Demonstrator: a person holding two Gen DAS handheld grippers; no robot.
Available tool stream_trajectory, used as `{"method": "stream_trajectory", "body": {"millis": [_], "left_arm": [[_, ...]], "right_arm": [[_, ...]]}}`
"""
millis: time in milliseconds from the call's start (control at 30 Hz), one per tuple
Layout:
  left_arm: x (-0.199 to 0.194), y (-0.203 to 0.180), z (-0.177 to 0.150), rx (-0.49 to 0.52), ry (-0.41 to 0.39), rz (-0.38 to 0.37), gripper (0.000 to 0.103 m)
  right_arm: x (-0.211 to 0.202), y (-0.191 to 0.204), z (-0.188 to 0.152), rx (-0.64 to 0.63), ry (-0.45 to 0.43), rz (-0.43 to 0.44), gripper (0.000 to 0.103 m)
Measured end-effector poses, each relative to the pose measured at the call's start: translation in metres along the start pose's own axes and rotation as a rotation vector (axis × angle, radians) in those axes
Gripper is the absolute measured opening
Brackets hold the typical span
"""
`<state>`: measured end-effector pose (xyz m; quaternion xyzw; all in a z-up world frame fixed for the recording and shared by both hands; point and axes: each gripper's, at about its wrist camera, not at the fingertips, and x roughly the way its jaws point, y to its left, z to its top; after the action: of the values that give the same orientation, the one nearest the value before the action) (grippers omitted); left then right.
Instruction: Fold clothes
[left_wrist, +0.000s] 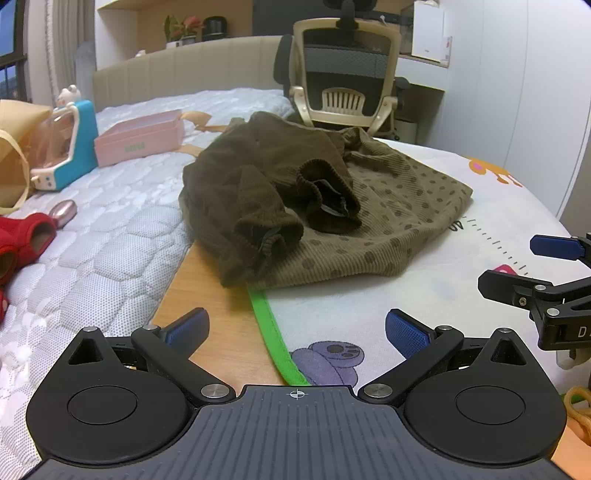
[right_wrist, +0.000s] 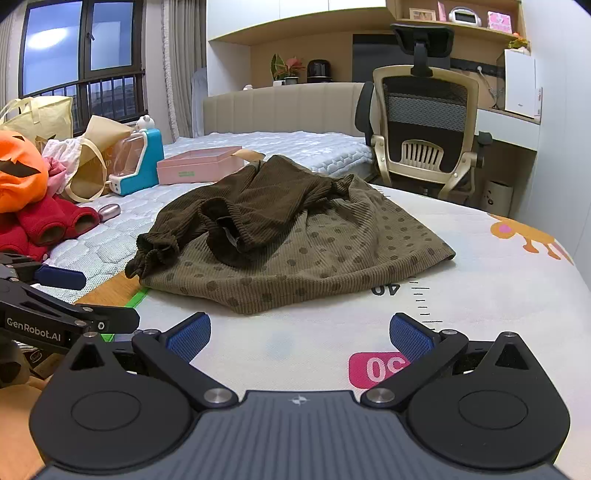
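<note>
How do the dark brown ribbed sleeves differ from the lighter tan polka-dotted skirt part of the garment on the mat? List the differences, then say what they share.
The dark brown ribbed sleeves are plain; the tan polka-dotted skirt part carries dark dots. The sleeves lie bunched and folded across the top, while the skirt part spreads fairly flat on the mat beneath them. The sleeves end in gathered cuffs; the skirt part ends in a straight hem. Both are ribbed, corduroy-like fabric of one garment.

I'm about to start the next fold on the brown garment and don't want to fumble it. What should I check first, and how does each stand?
1. Left hand-held gripper open, holding nothing: ok.
2. Right hand-held gripper open, holding nothing: ok.
3. Brown corduroy garment with dotted skirt lying flat: not ok, dark sleeves bunched on top.
4. Garment fully on the white printed mat: not ok, one side overhangs the green edge.
5. Dotted hem nearest the grippers uncovered: ok.
</note>
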<state>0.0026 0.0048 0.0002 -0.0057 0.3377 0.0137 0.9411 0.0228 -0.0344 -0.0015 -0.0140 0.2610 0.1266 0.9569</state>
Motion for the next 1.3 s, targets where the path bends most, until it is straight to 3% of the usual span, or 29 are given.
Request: {"method": "stream_trajectory", "body": {"millis": [1300], "left_arm": [[0.0034,-0.0004,-0.0025,0.0,0.011,0.0,0.103]], "right_arm": [[0.0027,-0.0012,-0.003,0.013,0.011,0.006,0.103]]}}
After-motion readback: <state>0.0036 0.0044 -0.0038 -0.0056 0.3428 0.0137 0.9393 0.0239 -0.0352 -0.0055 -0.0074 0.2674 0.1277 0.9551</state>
